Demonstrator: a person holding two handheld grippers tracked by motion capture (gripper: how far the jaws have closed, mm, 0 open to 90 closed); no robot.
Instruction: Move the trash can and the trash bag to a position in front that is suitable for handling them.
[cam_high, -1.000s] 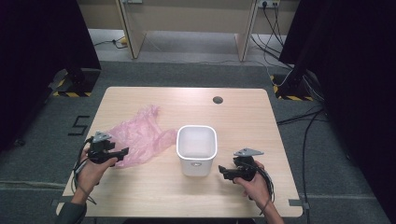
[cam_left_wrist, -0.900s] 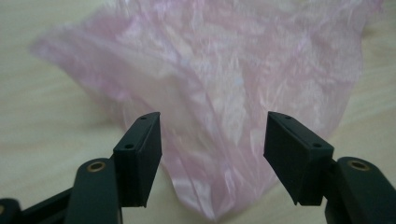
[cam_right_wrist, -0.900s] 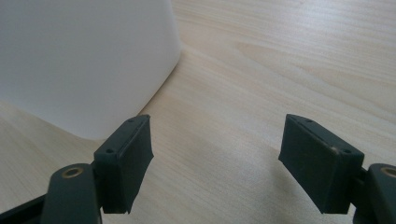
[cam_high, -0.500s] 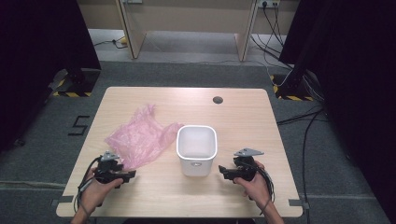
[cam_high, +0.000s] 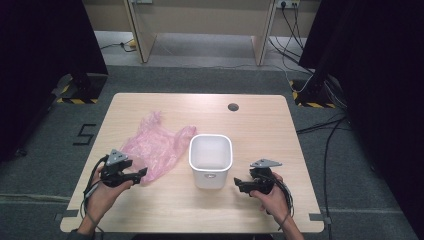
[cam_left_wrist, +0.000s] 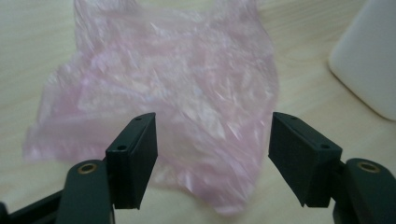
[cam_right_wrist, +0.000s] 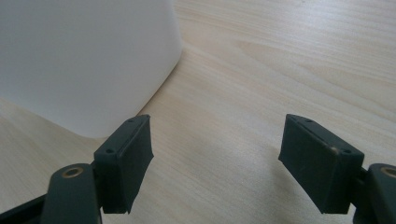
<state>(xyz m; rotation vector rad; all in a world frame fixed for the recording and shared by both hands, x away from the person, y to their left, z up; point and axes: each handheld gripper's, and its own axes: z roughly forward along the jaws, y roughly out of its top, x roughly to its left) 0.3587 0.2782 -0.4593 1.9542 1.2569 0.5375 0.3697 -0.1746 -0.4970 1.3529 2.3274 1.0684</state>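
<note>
The white plastic bin (cam_high: 210, 159) stands upright and empty near the middle of the wooden table (cam_high: 260, 125), and everything here is best placed from it. On its left, with one edge touching or nearly touching its wall, lies the crumpled pink plastic bag (cam_high: 152, 147), flat on the tabletop, its long axis running away from the person and slightly leftward from the bin's near left corner. The left gripper (cam_high: 141, 173) sits to the near left of the bin, jaws pointing toward the bag's near corner; in the left gripper view the bag (cam_left_wrist: 177, 98) spreads just ahead of and partly between the two black jaws, which stand wide apart with neither pad pressing on the film, so nothing is held. The jaws have just widened a little, with only the bag's near edge lying between them. The right gripper (cam_high: 239, 186) rests to the near right of the bin, also wide open and empty, with the bin (cam_right_wrist: 84, 60) just ahead on its left and bare wood between its jaws. The left hand is plainly nearer the bag, so a short forward advance should probably put that near edge between the pads.
</note>
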